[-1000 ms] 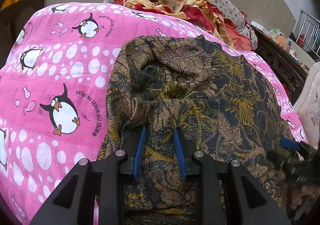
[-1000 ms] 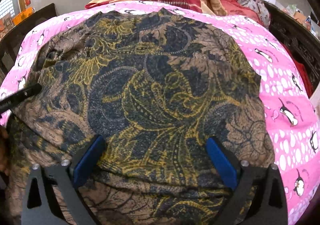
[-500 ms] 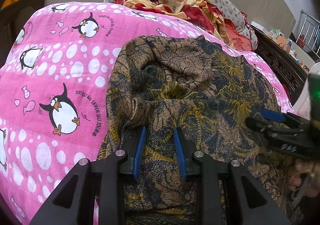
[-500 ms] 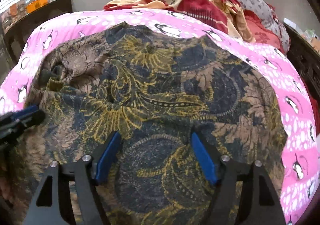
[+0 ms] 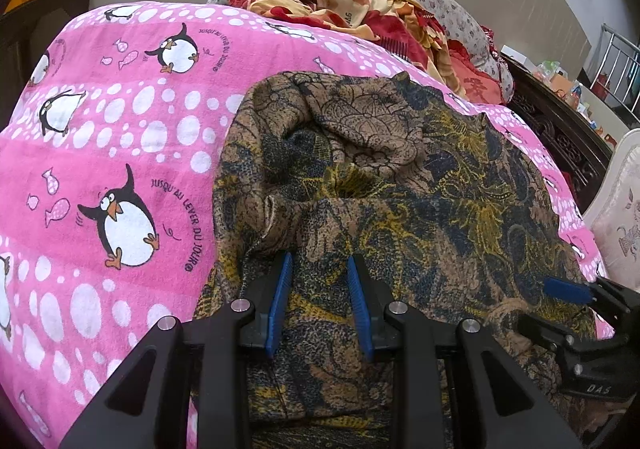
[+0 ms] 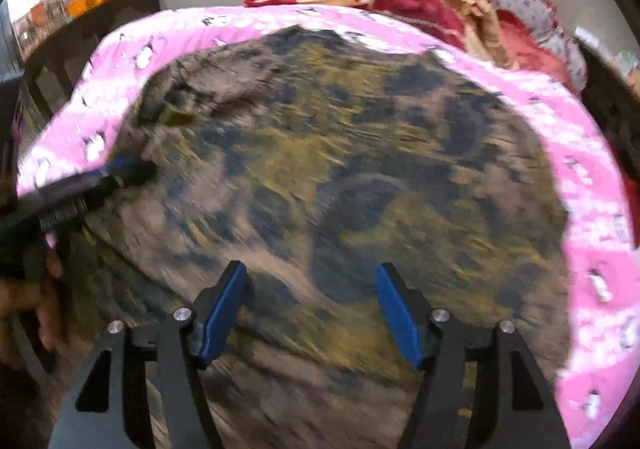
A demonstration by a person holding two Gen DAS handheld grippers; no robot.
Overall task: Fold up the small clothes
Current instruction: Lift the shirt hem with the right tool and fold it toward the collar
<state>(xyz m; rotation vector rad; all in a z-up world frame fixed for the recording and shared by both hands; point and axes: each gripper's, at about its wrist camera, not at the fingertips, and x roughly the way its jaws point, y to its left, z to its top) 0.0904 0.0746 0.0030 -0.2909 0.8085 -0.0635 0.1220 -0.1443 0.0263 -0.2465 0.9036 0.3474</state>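
— Pink penguin bedding [image 5: 120, 153] covers the bed; a heap of red and orange cloth [image 5: 340, 1] sits at its far end; the brown patterned garment [image 5: 400, 189] lies spread on the pink sheet, nearer the right edge of the bed than the left.

— And the tools?

— Left tool [image 5: 320, 305] sits at the garment's near left edge, its blue pads nearly together with a fold of the fabric running up between them; I'd call that a pinch on the cloth. Right tool [image 6: 312, 313] hangs over the near right part, jaws wide apart, and they have just been narrowing a little; fabric lies beneath and between the fingers, yet I see no pad pressing on it.

— Which way does the cloth run from them?

— Away from both, towards the far heap; its bunched, hollowed part [image 5: 352, 137] lies ahead of the left tool, the flat stretch ahead of the right one. That view is smeared, so I can't tell how near the pads are to the fabric.

— So the free one goes next?

— I'd guess so; it needs an edge on its own side first.
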